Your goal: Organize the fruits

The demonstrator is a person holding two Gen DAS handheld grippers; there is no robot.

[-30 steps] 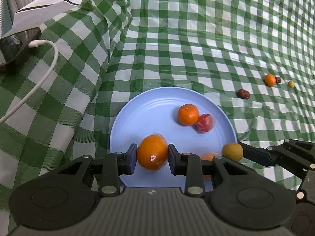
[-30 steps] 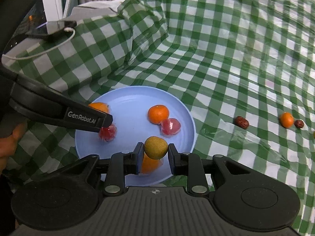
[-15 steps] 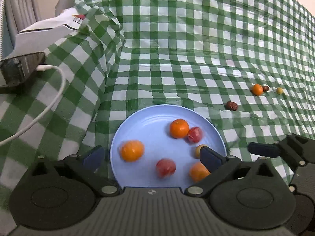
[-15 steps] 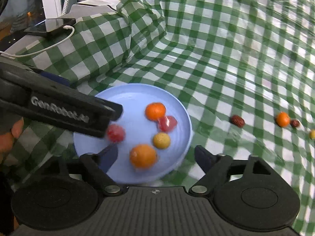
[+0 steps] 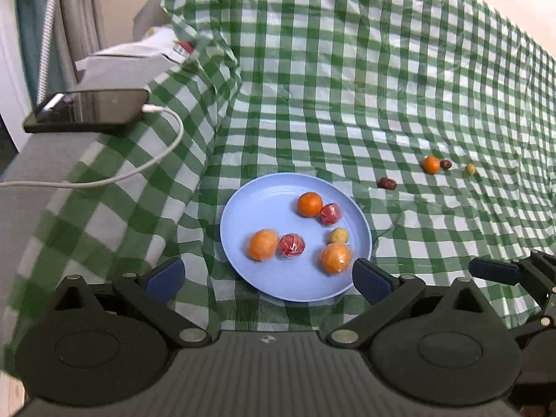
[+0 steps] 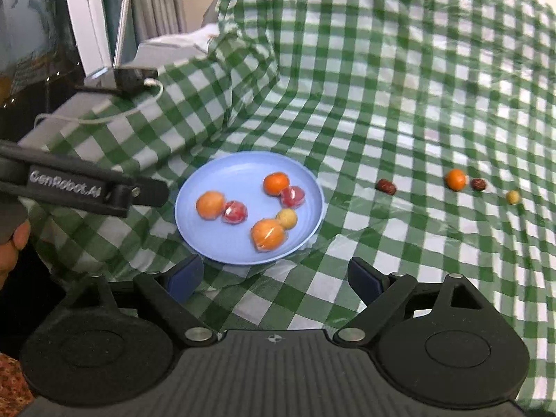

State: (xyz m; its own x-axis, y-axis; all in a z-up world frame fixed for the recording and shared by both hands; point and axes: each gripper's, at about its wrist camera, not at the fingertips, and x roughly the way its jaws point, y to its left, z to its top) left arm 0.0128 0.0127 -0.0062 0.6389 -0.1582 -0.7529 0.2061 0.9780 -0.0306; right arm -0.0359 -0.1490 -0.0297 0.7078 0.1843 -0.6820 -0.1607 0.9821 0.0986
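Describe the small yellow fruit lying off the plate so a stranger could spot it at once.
Start at the blue plate on the green checked cloth and follow the row of loose fruits to its right. The small yellow fruit lies last, beyond the orange one and dark red one, palest of all.

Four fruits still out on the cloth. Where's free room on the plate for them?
Free: the blue plate's far-left part, bordered by its rim, the bare orange and the wrapped orange; also the near strip along its front rim. Crowded: the right half, where the yellow fruit touches another wrapped orange.
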